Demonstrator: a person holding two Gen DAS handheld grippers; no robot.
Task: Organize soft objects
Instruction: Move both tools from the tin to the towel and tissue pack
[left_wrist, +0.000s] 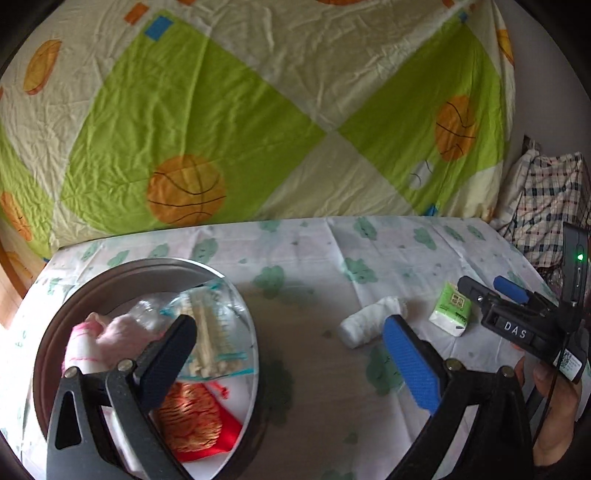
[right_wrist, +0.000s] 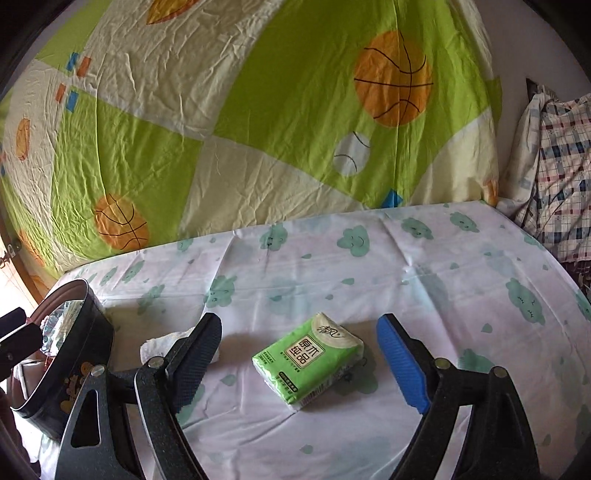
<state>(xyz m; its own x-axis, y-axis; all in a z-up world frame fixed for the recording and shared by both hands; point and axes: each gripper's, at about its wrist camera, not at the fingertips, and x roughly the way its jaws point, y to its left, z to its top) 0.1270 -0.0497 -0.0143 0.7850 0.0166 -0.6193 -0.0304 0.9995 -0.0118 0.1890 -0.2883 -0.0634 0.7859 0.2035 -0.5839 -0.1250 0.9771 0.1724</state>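
Wide-spread black-and-blue right gripper (right_wrist: 299, 350) framing a green plastic-wrapped tissue pack (right_wrist: 308, 360); round dark tin (left_wrist: 48, 332) already loaded.

Holds, inside that round dark tin, a pink-and-white folded cloth (left_wrist: 96, 341), a clear zip bag of pale sticks (left_wrist: 210, 332), an orange knitted piece (left_wrist: 192, 417) on red fabric (left_wrist: 231, 430) and crinkled clear plastic (left_wrist: 147, 314). Lies flat on the white cloud-print sheet (right_wrist: 424, 266), tissue pack, green with a white label and cream end, between the right fingers, touching neither. Sits just left of it, a rolled white sock (left_wrist: 373, 321), partly hidden behind the black finger (right_wrist: 195, 354) in the right view. Hangs open and empty too, the left gripper (left_wrist: 291, 343), black finger above the tin, blue pad (left_wrist: 410, 365) near the sock. Rises behind, a green-and-cream basketball-print quilt (right_wrist: 258, 110).
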